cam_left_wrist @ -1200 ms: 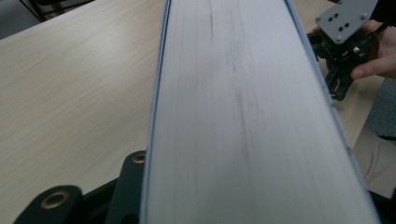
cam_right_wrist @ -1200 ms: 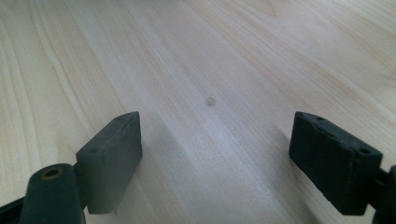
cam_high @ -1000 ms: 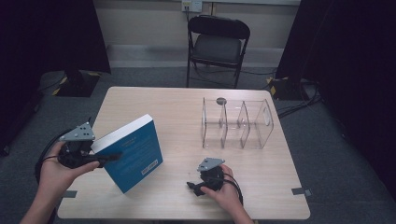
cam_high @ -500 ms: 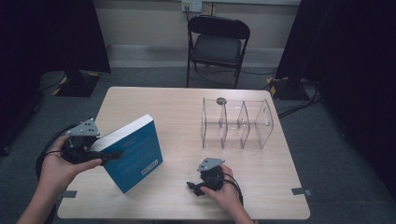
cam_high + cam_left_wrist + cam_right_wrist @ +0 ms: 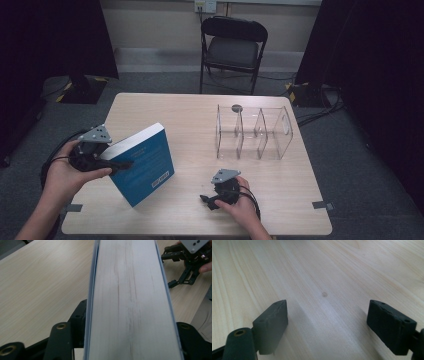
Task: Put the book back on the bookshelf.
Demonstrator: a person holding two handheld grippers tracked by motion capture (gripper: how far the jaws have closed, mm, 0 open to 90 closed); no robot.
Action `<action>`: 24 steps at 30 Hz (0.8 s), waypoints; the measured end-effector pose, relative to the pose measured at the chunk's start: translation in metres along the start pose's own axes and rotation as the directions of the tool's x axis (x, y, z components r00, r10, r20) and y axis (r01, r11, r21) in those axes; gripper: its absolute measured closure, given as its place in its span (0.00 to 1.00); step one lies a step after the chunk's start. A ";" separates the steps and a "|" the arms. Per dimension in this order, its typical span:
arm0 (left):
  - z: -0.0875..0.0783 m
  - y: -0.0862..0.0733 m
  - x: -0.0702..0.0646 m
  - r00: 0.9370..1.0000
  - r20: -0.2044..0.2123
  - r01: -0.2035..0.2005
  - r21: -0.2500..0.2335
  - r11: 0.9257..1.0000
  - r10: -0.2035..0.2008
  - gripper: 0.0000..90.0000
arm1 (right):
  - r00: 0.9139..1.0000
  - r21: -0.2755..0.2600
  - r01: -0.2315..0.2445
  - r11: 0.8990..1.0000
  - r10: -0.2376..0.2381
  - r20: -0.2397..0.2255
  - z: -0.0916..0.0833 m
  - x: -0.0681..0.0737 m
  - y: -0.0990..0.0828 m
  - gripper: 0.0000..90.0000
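A thick blue book [image 5: 145, 162] stands tilted on the wooden table [image 5: 190, 112], its lower corner near the front edge. My left gripper [image 5: 121, 164] grips it from the left, one jaw on each cover. In the left gripper view the white page edge of the book [image 5: 130, 290] runs between the jaws of the left gripper [image 5: 130, 345]. Those jaws have just been opening a little, with the book still between them and both covers touched. My right gripper [image 5: 209, 201] rests on the table at front centre, open, with bare wood between its pads [image 5: 270, 322].
A clear plastic rack [image 5: 255, 132] with several upright dividers stands at the right middle of the table, a small dark disc [image 5: 237, 107] just behind it. A black folding chair [image 5: 232, 45] stands beyond the far edge. The right gripper [image 5: 186, 267] shows in the left gripper view, past the book.
The left hand and the book have shifted slightly to the left. The right gripper has not moved.
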State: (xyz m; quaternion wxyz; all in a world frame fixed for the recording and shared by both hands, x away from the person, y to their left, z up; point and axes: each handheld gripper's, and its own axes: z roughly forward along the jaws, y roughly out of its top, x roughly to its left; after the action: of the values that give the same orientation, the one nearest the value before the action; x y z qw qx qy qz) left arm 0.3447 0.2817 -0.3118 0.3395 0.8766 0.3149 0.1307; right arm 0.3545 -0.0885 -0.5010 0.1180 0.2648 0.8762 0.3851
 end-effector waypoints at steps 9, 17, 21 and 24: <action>0.011 0.015 -0.001 0.999 0.015 -0.047 0.080 0.996 0.046 0.48 | 1.000 -0.001 0.000 1.000 0.000 0.000 0.000 0.000 0.000 0.18; 0.011 0.018 -0.005 0.998 0.055 -0.040 0.093 0.995 0.035 0.65 | 1.000 -0.001 0.000 1.000 0.000 0.000 0.000 0.000 0.000 0.18; 0.010 0.019 -0.009 0.997 0.061 -0.045 0.075 0.996 0.040 0.67 | 1.000 0.001 -0.002 1.000 0.002 0.000 0.000 0.000 0.000 0.18; 0.011 0.021 -0.014 0.995 0.069 -0.081 0.070 0.994 0.076 0.67 | 1.000 0.001 -0.002 1.000 0.002 -0.001 0.000 0.000 0.000 0.18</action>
State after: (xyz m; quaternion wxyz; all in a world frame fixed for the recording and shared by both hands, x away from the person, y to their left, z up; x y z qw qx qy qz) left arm 0.3485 0.2545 -0.3059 0.3123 0.9040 0.2731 0.1031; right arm 0.3545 -0.0886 -0.5009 0.1171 0.2656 0.8762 0.3848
